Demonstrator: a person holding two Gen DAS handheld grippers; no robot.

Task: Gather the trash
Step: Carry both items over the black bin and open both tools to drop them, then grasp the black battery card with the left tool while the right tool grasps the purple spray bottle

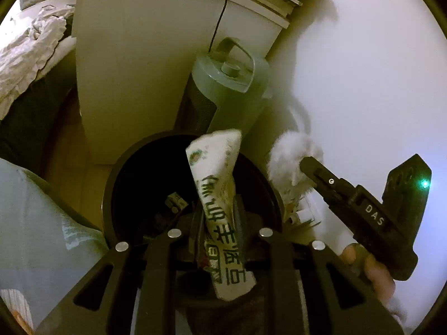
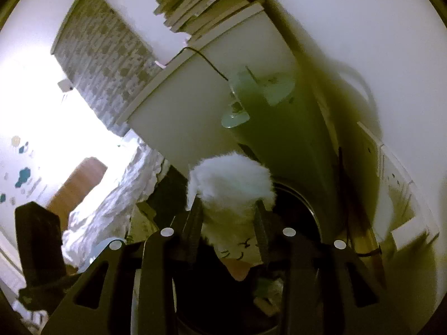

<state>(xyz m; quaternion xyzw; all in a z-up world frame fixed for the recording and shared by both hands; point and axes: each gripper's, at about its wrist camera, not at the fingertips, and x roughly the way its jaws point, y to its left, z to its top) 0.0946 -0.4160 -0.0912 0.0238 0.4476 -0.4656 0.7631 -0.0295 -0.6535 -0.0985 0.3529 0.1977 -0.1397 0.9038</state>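
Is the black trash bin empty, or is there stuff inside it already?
Not empty. Inside the black bin a small dark item lies at the bottom, seen from the left wrist view. How full it is, cannot tell.

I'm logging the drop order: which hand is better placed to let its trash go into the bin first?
Left, probably: its tool holds the printed wrapper over the black bin, while the right tool holds its white wad at the rim.

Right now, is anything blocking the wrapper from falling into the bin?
Nothing visible. The wrapper hangs in the left gripper right over the open bin. The right gripper with its tissue is off to the side.
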